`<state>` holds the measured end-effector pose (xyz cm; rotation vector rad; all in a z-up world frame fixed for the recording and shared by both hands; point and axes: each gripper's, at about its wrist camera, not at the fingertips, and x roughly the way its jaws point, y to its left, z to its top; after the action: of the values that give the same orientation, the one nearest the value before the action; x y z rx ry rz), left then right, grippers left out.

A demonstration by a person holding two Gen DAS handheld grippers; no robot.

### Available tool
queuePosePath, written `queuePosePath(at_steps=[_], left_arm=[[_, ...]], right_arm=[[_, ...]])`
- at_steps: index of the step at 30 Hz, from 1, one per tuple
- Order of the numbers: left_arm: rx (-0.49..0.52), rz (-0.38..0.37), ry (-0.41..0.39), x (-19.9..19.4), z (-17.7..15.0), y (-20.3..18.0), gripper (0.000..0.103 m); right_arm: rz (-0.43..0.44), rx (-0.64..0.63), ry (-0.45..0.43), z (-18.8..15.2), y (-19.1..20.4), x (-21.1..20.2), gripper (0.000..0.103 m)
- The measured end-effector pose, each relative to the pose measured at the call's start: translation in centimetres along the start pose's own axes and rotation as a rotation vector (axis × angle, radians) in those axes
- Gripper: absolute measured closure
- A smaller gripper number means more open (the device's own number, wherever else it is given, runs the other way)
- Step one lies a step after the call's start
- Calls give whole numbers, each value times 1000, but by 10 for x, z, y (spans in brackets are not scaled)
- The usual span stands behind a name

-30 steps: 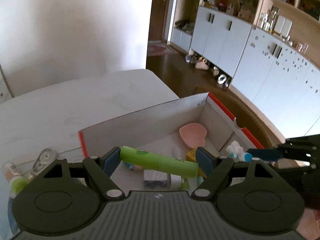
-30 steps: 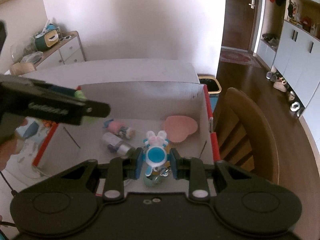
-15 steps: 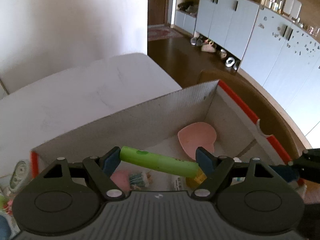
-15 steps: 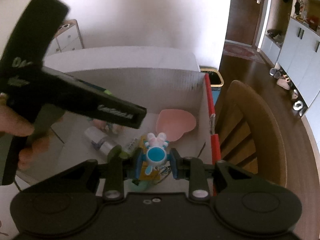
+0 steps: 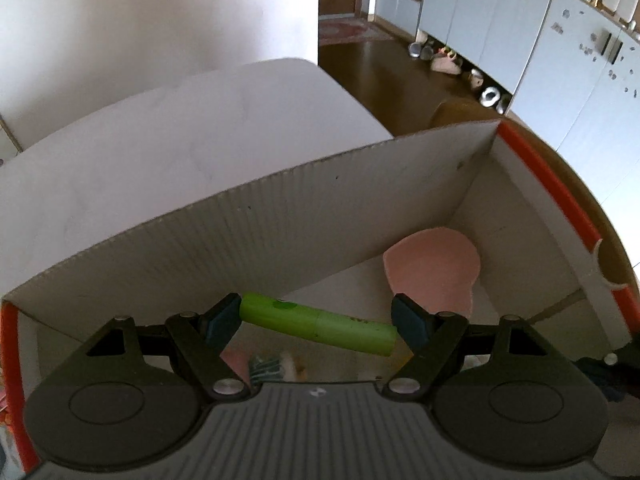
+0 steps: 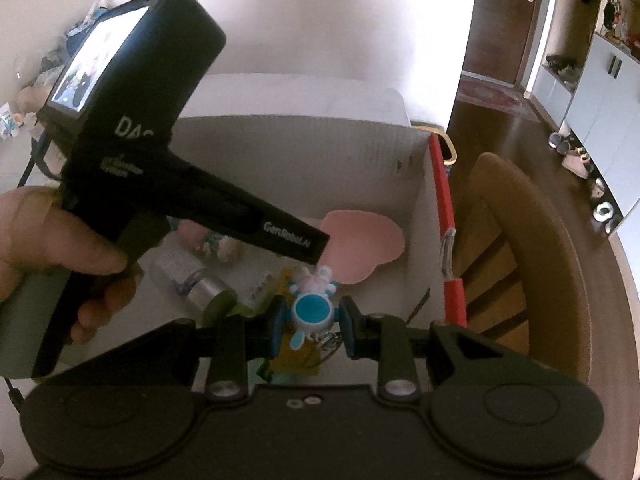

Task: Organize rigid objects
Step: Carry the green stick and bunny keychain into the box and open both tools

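Far left in the right wrist view, a low cabinet (image 6: 28,92) against the white wall (image 6: 320,20) carries blurred clutter. A hand (image 6: 52,240) grips the left tool (image 5: 318,322), which holds a green tube (image 5: 320,324) end to end between its widely spaced pads, above the inside of the cardboard box (image 5: 280,224). The box, white inside with orange-red edges, stands on a pale tabletop (image 5: 180,136) that reaches back to the wall.

On the box floor lie a silver-capped bottle (image 6: 188,276), a small pink item too blurred to name, and toward the far right corner a pink heart-shaped dish (image 6: 360,240). The right tool (image 6: 313,318) is closed narrowly on a blue and white bunny keychain (image 6: 313,308), held over the near part of the box.

Right of the box stands a wooden chair (image 6: 520,240), then dark wooden floor (image 5: 380,64) with shoes along white cupboards (image 5: 540,40), and a dark door (image 6: 508,12) beyond
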<state>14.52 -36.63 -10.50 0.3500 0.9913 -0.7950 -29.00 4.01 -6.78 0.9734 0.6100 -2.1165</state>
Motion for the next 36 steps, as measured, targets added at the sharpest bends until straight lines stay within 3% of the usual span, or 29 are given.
queuePosePath(at_steps=[11, 20, 23, 28, 36], left_arm=[[-29, 8, 58, 12, -3, 1, 21], [-20, 14, 74, 11, -7, 1, 21], [-30, 7, 68, 6, -8, 3, 21], [-43, -5, 36, -6, -7, 2, 21], [-74, -35, -24, -42, -15, 13, 21]], right_arm=[[28, 34, 10, 4, -1, -3, 75], [47, 49, 10, 2, -2, -13, 68], [51, 49, 4, 0, -1, -16, 63], [40, 38, -23, -2, 1, -24, 43], [38, 59, -44, -5, -3, -36, 39]])
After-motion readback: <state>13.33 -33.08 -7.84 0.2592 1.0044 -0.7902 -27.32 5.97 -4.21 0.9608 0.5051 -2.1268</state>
